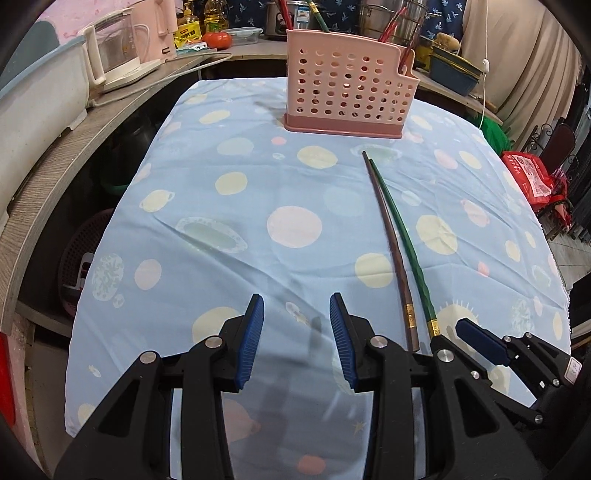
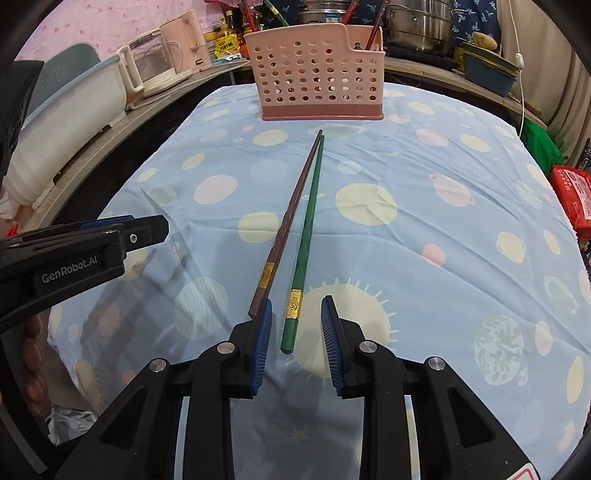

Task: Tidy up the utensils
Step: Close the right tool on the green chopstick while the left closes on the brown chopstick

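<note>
Your right gripper (image 2: 296, 306) stands narrowly open around the green chopstick's (image 2: 307, 229) butt, pads clear; your left gripper (image 1: 296, 306) gapes empty beside it.

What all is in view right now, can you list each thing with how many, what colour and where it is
green chopstick: one, green with a gold band, lying on the table, its thick end between the right gripper's fingers
brown chopstick: one, dark brown with a gold band, lying just left of the green one, tips close together
utensil holder: one, pink with holes, standing at the far end of the table, chopsticks already inside
tablecloth: one, light blue with pale spots, covering the table
kettle: one, clear and cream, on the counter to the left
steel pots: at least two, silver, on the counter behind the holder
left gripper: one, black with blue pads, open over bare cloth
right gripper: one, black with blue pads, open around the green chopstick's end
</note>
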The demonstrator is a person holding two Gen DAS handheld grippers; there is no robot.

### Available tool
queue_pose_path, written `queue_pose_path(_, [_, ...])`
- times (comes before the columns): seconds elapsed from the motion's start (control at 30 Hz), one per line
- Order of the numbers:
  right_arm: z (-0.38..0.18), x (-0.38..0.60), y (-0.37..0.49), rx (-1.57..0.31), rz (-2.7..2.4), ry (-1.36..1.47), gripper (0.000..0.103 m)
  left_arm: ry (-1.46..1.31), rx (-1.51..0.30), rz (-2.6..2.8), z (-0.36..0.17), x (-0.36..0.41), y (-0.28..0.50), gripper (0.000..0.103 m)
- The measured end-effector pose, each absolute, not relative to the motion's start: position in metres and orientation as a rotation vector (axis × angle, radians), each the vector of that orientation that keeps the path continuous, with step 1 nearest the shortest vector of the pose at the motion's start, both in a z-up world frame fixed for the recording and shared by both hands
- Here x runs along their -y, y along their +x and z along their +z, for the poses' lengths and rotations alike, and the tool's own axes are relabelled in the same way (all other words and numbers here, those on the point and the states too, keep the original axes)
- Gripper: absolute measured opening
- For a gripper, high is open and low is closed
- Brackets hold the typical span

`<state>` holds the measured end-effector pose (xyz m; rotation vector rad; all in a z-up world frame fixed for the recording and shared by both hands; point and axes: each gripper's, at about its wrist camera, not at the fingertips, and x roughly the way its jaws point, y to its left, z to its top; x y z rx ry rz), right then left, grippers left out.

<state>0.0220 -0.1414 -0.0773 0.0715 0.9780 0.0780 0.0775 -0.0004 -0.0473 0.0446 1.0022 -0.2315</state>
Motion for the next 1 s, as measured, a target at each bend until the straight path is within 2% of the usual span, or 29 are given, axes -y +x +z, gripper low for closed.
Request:
queue_pose_path(0.33, [-0.088,0.146,0.027,-1.002,0.071,0.076,0.008,0.051,-1.017,-0.235,-0.051,0.005,0.079,0.035])
queue_pose_path(0.5, [-0.087,0.153,0.027,-0.999,0.056,0.099,0.007,0.058,-1.027,-0.249,-0.055,0.011,0.079,0.036])
queue_pose_path(0.6, [-0.087,0.16,0.026,-0.996,0.04,0.116,0.007,0.065,-1.027,-0.267,-0.056,0.017,0.077,0.045])
queue_pose_path(1.0, [-0.086,0.187,0.022,-0.989,-0.008,0.175,0.007,0.1,-1.076,-0.397,-0.076,0.067,0.073,0.047])
